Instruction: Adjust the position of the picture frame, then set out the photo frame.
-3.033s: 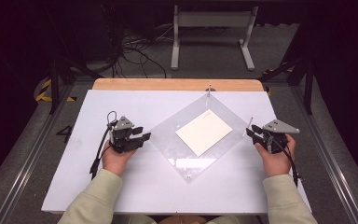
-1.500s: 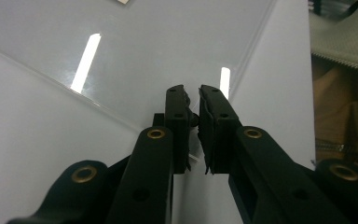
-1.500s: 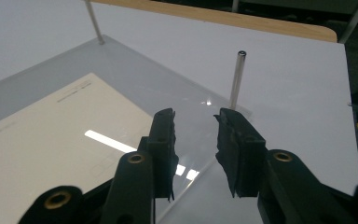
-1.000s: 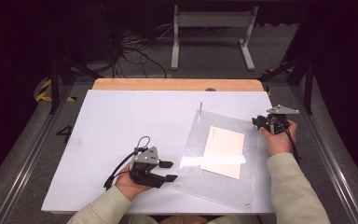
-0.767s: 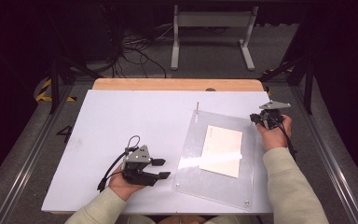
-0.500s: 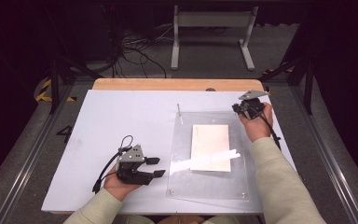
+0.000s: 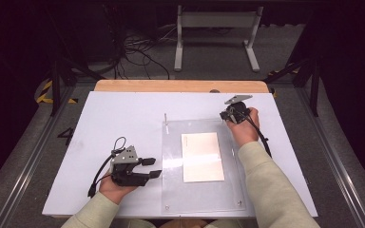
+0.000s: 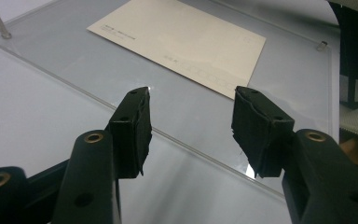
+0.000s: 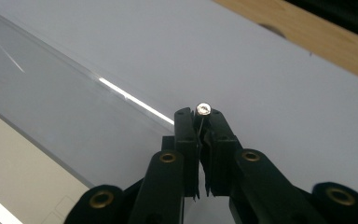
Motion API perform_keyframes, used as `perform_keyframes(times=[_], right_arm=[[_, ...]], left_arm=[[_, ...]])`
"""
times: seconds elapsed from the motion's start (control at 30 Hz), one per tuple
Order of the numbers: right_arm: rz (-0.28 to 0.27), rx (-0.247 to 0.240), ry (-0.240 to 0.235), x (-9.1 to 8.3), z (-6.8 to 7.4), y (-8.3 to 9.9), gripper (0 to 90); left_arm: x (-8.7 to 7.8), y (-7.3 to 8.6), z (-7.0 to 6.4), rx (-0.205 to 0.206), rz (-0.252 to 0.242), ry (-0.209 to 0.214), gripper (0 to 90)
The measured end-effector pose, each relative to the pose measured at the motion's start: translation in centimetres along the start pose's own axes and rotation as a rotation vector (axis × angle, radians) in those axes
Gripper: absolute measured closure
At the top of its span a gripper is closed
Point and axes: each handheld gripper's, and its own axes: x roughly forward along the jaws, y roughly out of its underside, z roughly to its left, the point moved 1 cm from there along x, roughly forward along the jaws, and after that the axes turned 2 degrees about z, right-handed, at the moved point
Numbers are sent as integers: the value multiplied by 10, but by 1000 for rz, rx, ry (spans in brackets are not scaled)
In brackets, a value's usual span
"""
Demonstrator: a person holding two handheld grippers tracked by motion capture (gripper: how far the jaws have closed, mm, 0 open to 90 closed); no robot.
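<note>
A big white table (image 7: 123,114) has a wooden edge (image 7: 180,86) at 12 o'clock. Behind it, a dark grey floor (image 7: 209,52), black cables (image 7: 138,50) and a grey stand (image 7: 216,23).

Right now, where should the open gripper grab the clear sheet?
Probably its near left edge, from the left. The sheet lies flat, so only an edge gives grip. The left gripper is open right there. The right gripper is shut on a corner pin.
</note>
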Motion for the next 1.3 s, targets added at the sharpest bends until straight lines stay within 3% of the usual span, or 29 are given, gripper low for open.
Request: perform_keyframes(times=[0.07,0.5,0.53,0.57,0.63,0.67,0.77,0.87,0.93,0.97,1.03,1.1,1.2,1.3], right_arm=[[-3,20,-9,-4,-4,7,852],[-10,23,-11,-7,-7,14,847],[-14,26,-16,-7,-7,15,831],[-16,30,-14,-8,-8,15,748],[-67,48,0,-13,-10,16,625],[-85,62,-9,-16,-11,16,610],[-213,50,-37,-39,-9,21,585],[-294,16,-52,-60,-7,26,624],[-324,26,-82,-68,-7,30,648],[-329,61,-112,-70,-9,34,654],[-331,110,-138,-69,-13,42,692],[-335,121,-154,-68,-15,45,716],[-353,83,-152,-61,-15,47,720],[-388,-16,-128,-47,-13,43,693]], left_arm=[[2,0,0,3,7,1,475],[3,0,-1,1,8,5,472],[4,0,-1,-2,5,4,470],[4,0,-1,-1,4,5,469],[3,-1,-2,2,4,-3,461],[3,-1,-2,3,0,-4,457],[2,-1,0,-7,-7,-11,443],[2,-1,0,-12,-14,-17,437],[1,-1,0,-6,-25,-26,430],[1,0,-1,-8,-33,-29,424],[0,0,-1,-7,-38,-36,420],[-3,0,-2,-7,-65,-42,417],[-5,0,-2,-15,-87,-44,414],[-4,1,-1,-20,-88,-41,409]])
